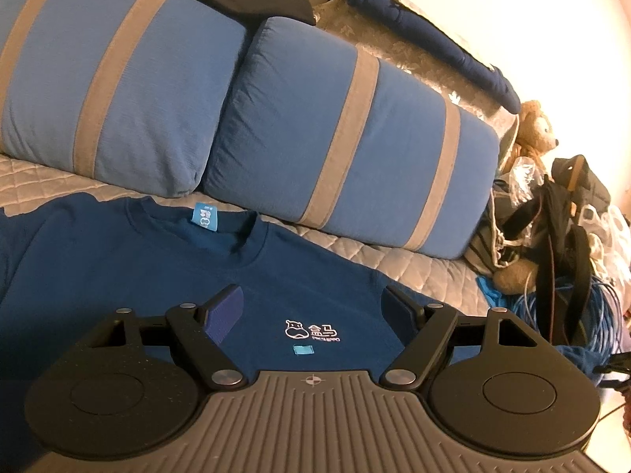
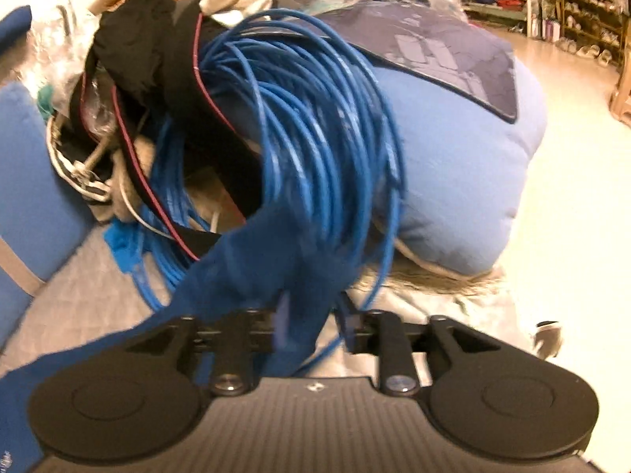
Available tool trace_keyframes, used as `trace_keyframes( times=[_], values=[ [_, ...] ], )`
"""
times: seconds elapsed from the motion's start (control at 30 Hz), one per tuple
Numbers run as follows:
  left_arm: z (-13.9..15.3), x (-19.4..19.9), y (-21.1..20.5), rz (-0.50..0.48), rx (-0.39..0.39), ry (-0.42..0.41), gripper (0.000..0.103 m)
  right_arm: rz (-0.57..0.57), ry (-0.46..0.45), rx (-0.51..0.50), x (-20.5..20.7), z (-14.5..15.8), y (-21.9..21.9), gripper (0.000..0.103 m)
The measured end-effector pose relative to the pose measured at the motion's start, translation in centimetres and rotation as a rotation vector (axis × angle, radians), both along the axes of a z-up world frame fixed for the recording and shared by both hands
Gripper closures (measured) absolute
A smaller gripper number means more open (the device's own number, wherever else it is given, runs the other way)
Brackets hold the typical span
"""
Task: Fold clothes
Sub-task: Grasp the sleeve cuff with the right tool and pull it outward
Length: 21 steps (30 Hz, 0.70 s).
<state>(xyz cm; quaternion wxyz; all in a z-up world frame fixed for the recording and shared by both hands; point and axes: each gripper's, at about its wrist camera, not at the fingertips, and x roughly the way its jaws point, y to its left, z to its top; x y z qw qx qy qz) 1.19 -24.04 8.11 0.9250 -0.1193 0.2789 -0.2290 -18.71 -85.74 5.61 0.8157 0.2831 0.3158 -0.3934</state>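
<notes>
Navy cotton T-shirt [image 1: 130,276]: lies front-up on the quilted cover [image 1: 394,264], collar toward the striped cushions [image 1: 347,138], white logo [image 1: 311,330] showing; the chest is spread flat.
Left hand-held gripper [image 1: 311,309]: fingers spread wide, empty, hanging over the logo; probably placed to pin or guide the body.
Right hand-held gripper [image 2: 311,331]: fingers closed narrow onto a bunched strip of the T-shirt [image 2: 276,252], judged a sleeve or side edge, likely for folding.
Hazard: blue cable coil [image 2: 299,118] lies just beyond the T-shirt's gripped edge and could snag.
Room: pale floor [image 2: 572,197] and shelves [image 2: 552,0] beyond the coil.
</notes>
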Motion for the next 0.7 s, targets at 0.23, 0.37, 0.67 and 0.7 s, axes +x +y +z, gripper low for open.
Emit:
trace_keyframes(
  times=[0.23, 0.37, 0.67, 0.7],
  values=[
    [-0.1, 0.0, -0.3, -0.006, 0.01, 0.0, 0.026, 0.155, 0.009, -0.188, 0.1, 1.7, 0.7, 0.032],
    [-0.2, 0.0, -0.5, -0.007, 0.019, -0.001, 0.026, 0.24, 0.066, -0.303, 2.2, 2.2, 1.2, 0.034],
    [-0.4, 0.0, -0.8, -0.006, 0.037, 0.006, 0.026, 0.351, 0.34, -0.514, 6.1, 0.0, 3.4, 0.103],
    [-0.4, 0.0, -0.8, -0.006, 0.038, 0.006, 0.026, 0.339, 0.347, -0.541, 6.0, 0.2, 3.4, 0.103]
  ],
)
